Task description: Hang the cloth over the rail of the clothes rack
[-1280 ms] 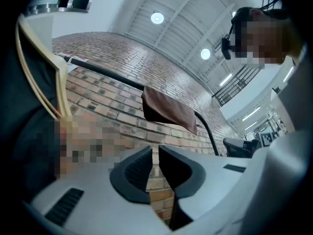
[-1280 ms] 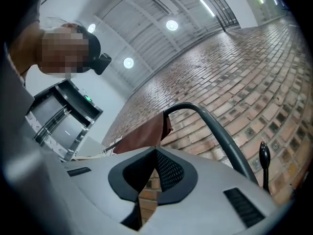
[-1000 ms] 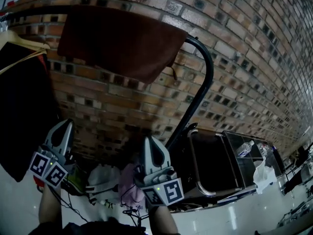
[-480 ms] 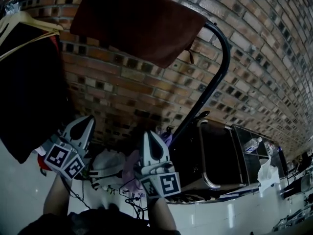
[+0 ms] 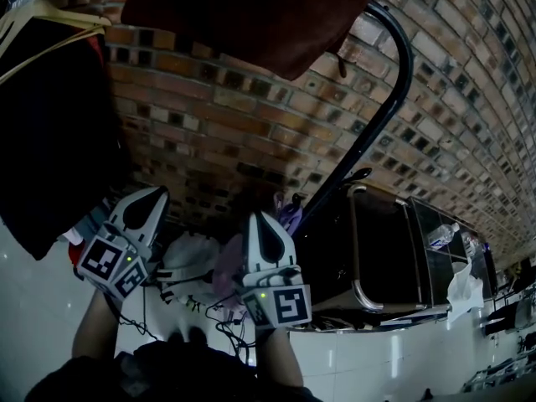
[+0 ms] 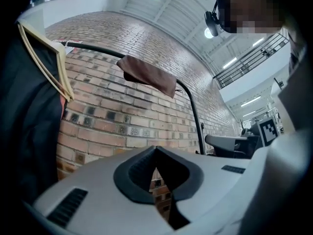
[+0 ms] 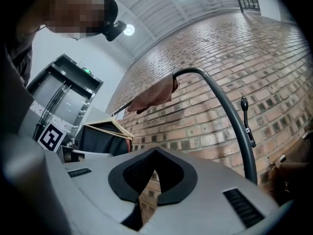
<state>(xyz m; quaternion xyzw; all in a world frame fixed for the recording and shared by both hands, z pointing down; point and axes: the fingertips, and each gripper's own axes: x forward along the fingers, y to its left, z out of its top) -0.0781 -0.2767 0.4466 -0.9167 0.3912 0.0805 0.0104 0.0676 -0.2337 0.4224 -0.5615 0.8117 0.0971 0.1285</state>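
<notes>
A dark red-brown cloth [image 5: 243, 15] hangs draped over the black rail [image 5: 381, 128] of the clothes rack, high against the brick wall. The same cloth [image 6: 146, 75] shows in the left gripper view, and the cloth [image 7: 154, 96] in the right gripper view beside the rail's bend [image 7: 220, 97]. My left gripper [image 5: 151, 198] and right gripper [image 5: 260, 220] are held low, well below the cloth, both shut with nothing between their jaws [image 6: 155, 155] [image 7: 155, 156].
A black garment [image 5: 50, 115] on a wooden hanger [image 5: 50, 15] hangs left of the cloth. On the floor below lie bags and bundled clothes [image 5: 197, 262]. A black cart or chair frame [image 5: 377, 249] stands to the right of the rack's post.
The view has tipped downward, so the cloth and rail sit higher in the picture. Both grippers stay shut and low; the left one has shifted slightly right.
</notes>
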